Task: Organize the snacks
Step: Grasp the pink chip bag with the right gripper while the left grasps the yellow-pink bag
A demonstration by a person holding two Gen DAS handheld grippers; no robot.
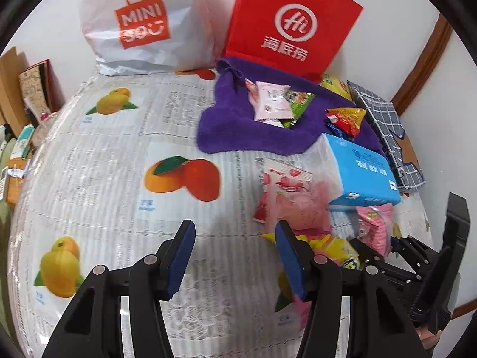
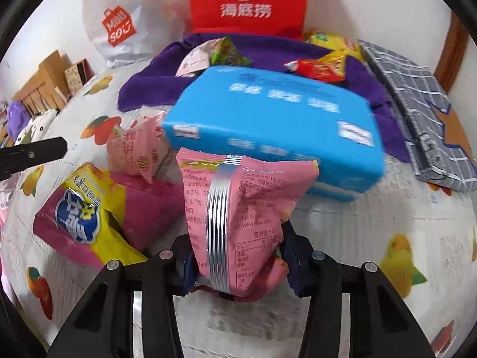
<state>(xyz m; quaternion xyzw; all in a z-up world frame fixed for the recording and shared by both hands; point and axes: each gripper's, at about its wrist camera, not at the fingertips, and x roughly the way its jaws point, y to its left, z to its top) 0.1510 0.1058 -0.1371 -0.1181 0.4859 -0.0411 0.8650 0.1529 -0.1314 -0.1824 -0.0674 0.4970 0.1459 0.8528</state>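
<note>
My right gripper (image 2: pixel 238 256) is shut on a pink snack bag (image 2: pixel 244 208) with a silver seam, held upright in front of a blue box (image 2: pixel 274 119); the bag also shows in the left wrist view (image 1: pixel 376 223). My left gripper (image 1: pixel 232 238) is open and empty above the fruit-print tablecloth (image 1: pixel 119 149). A yellow-and-pink snack bag (image 2: pixel 86 214) and a pink strawberry packet (image 2: pixel 140 146) lie left of the held bag. On the purple towel (image 1: pixel 232 119) lie a pink packet (image 1: pixel 272 101), a green packet (image 1: pixel 301 101) and a red-yellow packet (image 1: pixel 345 119).
A white Miniso bag (image 1: pixel 143 24) and a red paper bag (image 1: pixel 292 26) stand against the back wall. A grey checked cloth bundle (image 1: pixel 387 128) lies at the right edge. Boxes and clutter (image 1: pixel 26 95) sit beyond the table's left edge.
</note>
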